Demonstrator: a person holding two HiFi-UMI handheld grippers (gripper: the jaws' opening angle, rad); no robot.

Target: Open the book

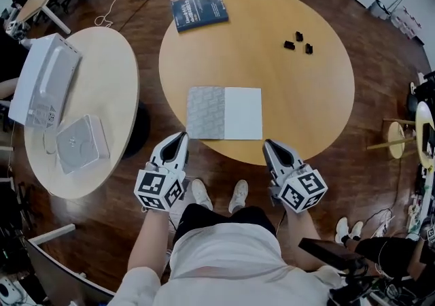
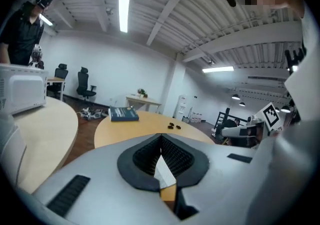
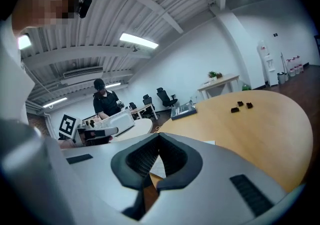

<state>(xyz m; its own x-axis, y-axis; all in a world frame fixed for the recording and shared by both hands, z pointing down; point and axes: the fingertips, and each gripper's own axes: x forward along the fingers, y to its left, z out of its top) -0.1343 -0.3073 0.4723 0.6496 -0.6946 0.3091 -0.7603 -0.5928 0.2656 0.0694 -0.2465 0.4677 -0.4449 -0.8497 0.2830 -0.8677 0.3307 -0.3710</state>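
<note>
The left gripper (image 1: 181,139) and the right gripper (image 1: 270,144) both have their fingers closed together on nothing. Just ahead of and between the fingertips, the thin flat book (image 1: 224,113) lies open: grey patterned half on the left, white half on the right. Far beyond the fingertips, the blue rectangular book's (image 1: 198,10) cover lettering is too small to read.

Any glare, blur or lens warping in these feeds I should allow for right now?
Head view: even light, sharp, edges bent; grey-and-white open book on the round wooden table shows no glare. Left gripper view: heavy fisheye, bright ceiling strip light, shut left claw looms close. Right gripper view: same fisheye, shut right claw fills the bottom.
</note>
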